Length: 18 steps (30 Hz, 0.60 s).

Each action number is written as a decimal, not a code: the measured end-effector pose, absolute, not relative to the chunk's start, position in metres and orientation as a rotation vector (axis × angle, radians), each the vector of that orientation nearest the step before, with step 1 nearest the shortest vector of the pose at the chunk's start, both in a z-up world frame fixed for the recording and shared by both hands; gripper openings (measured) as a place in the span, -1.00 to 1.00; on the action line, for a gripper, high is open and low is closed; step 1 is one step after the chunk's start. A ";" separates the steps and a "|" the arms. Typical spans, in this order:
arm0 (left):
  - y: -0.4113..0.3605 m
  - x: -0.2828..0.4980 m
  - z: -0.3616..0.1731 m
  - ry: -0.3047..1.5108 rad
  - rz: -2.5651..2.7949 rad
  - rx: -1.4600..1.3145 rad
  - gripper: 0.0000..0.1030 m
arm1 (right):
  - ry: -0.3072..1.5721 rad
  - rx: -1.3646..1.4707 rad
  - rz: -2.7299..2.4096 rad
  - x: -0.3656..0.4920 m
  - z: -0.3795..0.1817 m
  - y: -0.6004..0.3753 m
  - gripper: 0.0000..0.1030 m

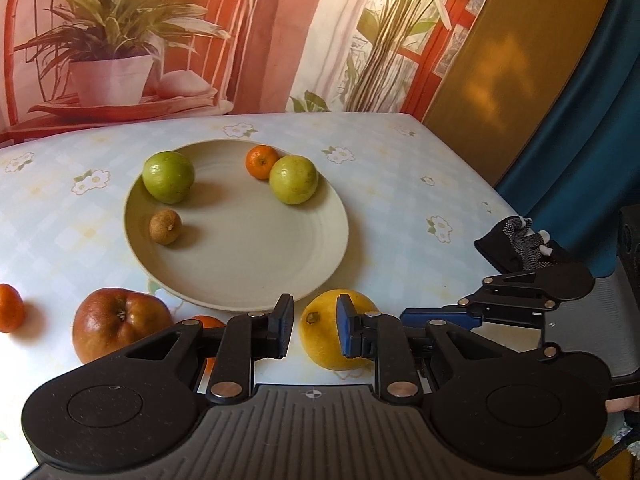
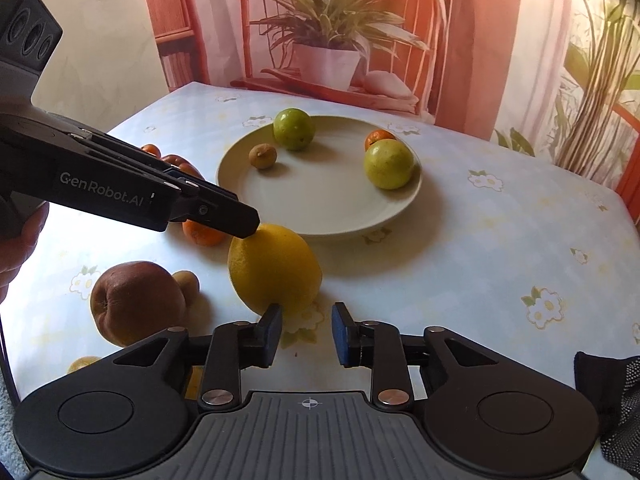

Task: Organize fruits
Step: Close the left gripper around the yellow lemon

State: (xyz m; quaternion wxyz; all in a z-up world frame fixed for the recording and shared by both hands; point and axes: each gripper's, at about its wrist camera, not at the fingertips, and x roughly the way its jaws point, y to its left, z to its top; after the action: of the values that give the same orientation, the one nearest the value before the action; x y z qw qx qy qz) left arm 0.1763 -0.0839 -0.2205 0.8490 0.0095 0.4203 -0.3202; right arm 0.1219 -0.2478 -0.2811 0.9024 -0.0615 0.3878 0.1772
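A large yellow citrus (image 2: pixel 276 272) lies on the flowered tablecloth in front of the pale plate (image 2: pixel 328 208). My left gripper (image 2: pixel 246 226) comes in from the left, shut, and its tips touch the top of the citrus without holding it. In the left wrist view the citrus (image 1: pixel 318 340) sits just behind the left gripper (image 1: pixel 316 328). My right gripper (image 2: pixel 307 334) stands slightly open with nothing between its pads; the citrus is just ahead of its left finger (image 2: pixel 272 332). On the plate are two green fruits (image 2: pixel 293 129) (image 2: pixel 388 164), a mandarin (image 2: pixel 378 138) and a small brown fruit (image 2: pixel 262 156).
A red apple (image 2: pixel 136 304), a small brown fruit (image 2: pixel 187 284) and mandarins (image 2: pixel 204 236) lie on the table left of the citrus. A black glove (image 2: pixel 608 392) rests at the right table edge. A hand (image 2: pixel 20 240) holds the left gripper. A printed backdrop stands behind the table.
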 end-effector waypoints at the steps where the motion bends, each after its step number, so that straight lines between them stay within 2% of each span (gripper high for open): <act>1: -0.087 0.176 -0.220 0.883 -0.676 0.026 -0.54 | 0.803 -0.134 0.369 0.122 -0.282 -0.248 -0.41; 4: -0.093 0.177 -0.221 0.894 -0.699 0.010 -0.54 | 0.810 -0.150 0.370 0.121 -0.284 -0.247 -0.19; 18: -0.099 0.182 -0.230 0.926 -0.728 -0.073 -0.46 | 0.764 -0.120 0.402 0.125 -0.294 -0.242 -0.16</act>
State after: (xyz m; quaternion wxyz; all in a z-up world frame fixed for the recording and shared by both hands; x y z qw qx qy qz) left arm 0.1819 -0.0987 -0.2296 0.8308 -0.0344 0.4368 -0.3433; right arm 0.1252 -0.2425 -0.2936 0.9066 -0.0580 0.3700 0.1947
